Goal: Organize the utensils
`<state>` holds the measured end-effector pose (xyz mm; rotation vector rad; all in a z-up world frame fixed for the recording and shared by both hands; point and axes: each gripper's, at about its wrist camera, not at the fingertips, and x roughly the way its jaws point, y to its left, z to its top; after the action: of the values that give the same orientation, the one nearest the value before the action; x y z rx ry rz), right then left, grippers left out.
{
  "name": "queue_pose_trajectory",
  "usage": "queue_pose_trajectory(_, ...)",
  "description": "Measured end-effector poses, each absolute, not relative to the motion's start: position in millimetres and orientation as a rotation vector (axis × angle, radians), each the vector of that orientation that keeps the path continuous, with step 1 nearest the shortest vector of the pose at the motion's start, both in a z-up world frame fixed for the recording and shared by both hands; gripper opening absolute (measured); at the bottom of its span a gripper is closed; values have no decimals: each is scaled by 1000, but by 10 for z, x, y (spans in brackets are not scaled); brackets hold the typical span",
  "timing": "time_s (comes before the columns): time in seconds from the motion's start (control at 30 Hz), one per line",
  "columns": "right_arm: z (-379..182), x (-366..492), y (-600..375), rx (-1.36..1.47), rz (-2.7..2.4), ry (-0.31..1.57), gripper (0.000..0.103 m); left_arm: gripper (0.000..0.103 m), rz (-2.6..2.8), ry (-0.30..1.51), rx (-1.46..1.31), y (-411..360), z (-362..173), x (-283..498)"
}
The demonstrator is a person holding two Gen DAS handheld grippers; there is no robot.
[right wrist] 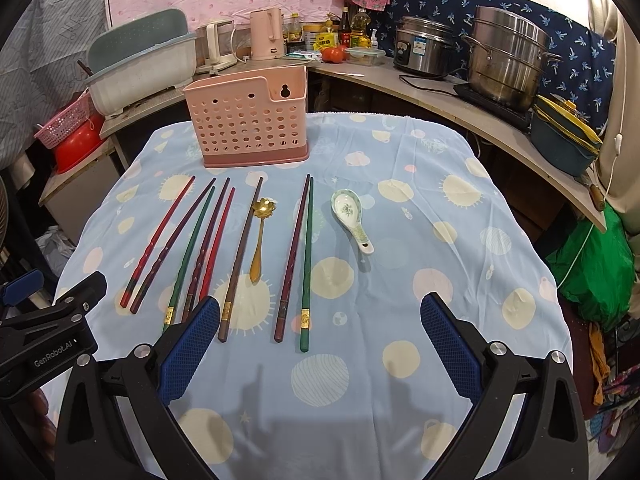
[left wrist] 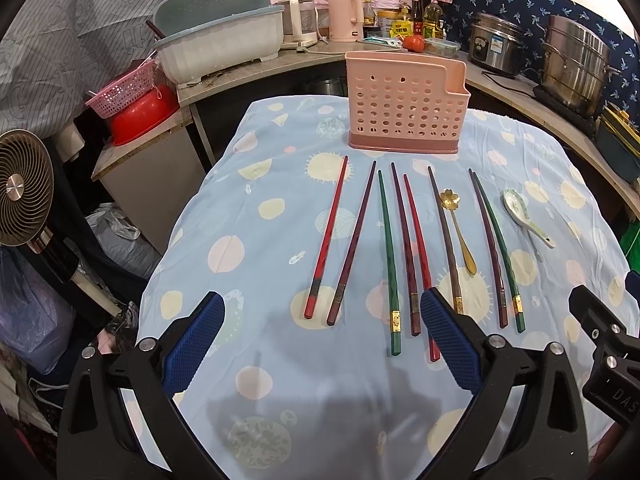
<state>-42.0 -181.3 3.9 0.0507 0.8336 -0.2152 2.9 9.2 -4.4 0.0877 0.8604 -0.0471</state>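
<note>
Left hand-held gripper (left wrist: 320,344) agape before chopsticks (left wrist: 400,256)

Red, maroon and green chopsticks (left wrist: 384,256) are lying on a pale-blue, sun-and-dot-patterned cloth (left wrist: 256,248); a perforated pink plastic holder (left wrist: 404,108) is standing behind them.

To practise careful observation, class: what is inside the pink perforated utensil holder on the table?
Through the holes of the pink utensil holder, only its pale inner walls show; no utensil sticks out above the rim. The floor inside is hidden by the front wall. All chopsticks and both spoons lie on the tablecloth.
</note>
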Motion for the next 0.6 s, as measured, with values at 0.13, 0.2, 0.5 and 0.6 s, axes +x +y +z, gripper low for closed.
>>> queue_pose_trajectory(0.13,39,-429,-1822,51,-215,834,96,94,-47,861,86,100,-42,22)
queue_pose_trajectory(0.2,38,-428,-1818,51,-216,834,96,94,-46,862,87,100,-41,22)
queue_pose_trajectory(0.5,40,-428,-1824,53,-215,833,96,94,-47,857,90,94,-34,22)
queue_pose_trajectory(0.6,40,-426,-1834,53,-214,834,96,94,-46,858,89,88,-32,27)
